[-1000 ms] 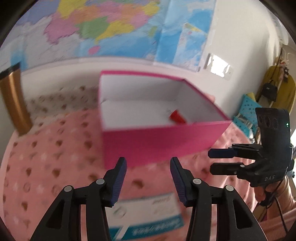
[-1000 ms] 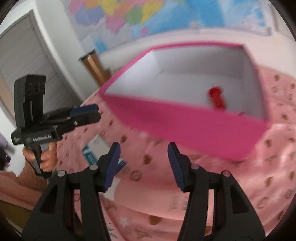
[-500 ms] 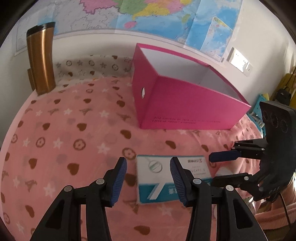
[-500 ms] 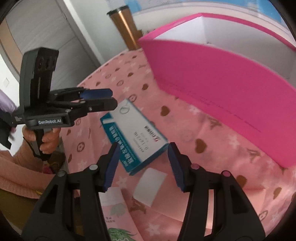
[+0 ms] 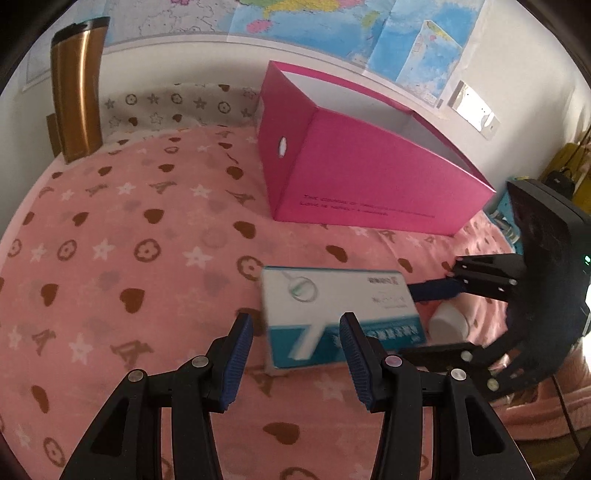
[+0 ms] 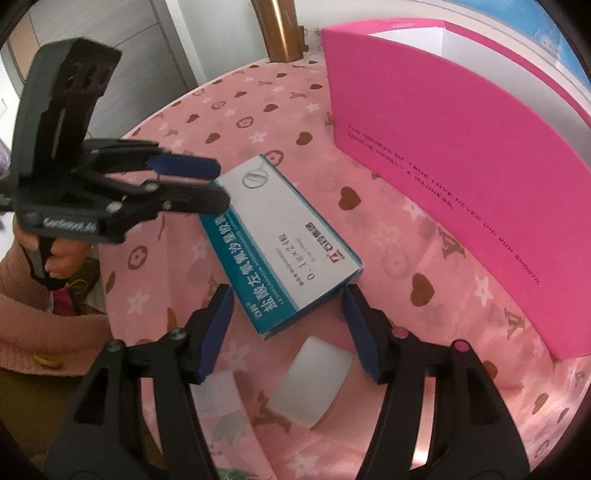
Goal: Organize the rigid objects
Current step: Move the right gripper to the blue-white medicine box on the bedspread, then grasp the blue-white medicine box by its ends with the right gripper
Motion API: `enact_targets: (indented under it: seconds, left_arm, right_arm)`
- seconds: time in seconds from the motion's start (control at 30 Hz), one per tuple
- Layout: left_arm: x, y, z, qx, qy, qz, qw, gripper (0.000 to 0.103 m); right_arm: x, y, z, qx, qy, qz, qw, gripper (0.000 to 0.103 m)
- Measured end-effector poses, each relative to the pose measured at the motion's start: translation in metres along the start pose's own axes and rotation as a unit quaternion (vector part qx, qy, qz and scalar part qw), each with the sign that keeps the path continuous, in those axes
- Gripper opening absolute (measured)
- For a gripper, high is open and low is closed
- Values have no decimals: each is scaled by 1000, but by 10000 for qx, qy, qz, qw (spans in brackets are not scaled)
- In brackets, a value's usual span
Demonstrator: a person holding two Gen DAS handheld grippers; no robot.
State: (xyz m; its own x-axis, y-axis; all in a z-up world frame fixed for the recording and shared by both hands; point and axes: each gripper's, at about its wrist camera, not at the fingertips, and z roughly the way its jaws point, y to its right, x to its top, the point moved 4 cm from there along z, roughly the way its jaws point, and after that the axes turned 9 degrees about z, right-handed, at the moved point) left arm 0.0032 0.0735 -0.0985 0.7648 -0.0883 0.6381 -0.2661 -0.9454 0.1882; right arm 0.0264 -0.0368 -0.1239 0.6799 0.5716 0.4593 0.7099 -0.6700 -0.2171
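Note:
A white and teal medicine box (image 5: 340, 314) (image 6: 284, 236) lies flat on the pink patterned blanket (image 5: 129, 240). My left gripper (image 5: 295, 328) (image 6: 221, 184) hovers open over one end of it, its pads apart from the box. My right gripper (image 6: 288, 299) (image 5: 412, 325) comes in from the opposite end. Its jaws are opening, with the box's near corner between the fingers and neither pad touching it. Behind stands an open pink storage box (image 5: 369, 177) (image 6: 461, 147), its inside mostly hidden.
A small white container (image 5: 448, 323) (image 6: 310, 380) lies on the blanket beside the medicine box, under my right gripper. A pink packet with a leaf print (image 6: 221, 417) lies next to it. A gold tumbler (image 5: 75, 99) (image 6: 280, 29) stands by the wall.
Both views have tipped down from the pink box onto the medicine box. Both grippers have come close to it from opposite ends. The right jaws stand slightly wider.

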Motion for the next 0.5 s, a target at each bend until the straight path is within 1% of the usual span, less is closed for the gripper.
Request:
enact_targets:
  seconds: [0.07, 0.27, 0.33, 0.5]
  left_arm:
    - [0, 2, 2, -85, -4, 3, 10000, 50]
    - [4, 5, 10, -270, 7, -69, 9996, 49]
    - [6, 6, 14, -336, -3, -108, 9994, 49]
    - [11, 11, 23, -383, -28, -44, 9993, 47]
  right_arm:
    - [2, 5, -1, 28, 47, 116, 9999, 57]
    - [8, 26, -4, 179, 216, 579, 9979, 57]
    - [8, 33, -7, 293, 265, 753, 9964, 57]
    - [8, 50, -17, 397, 515, 1183, 9908, 57]
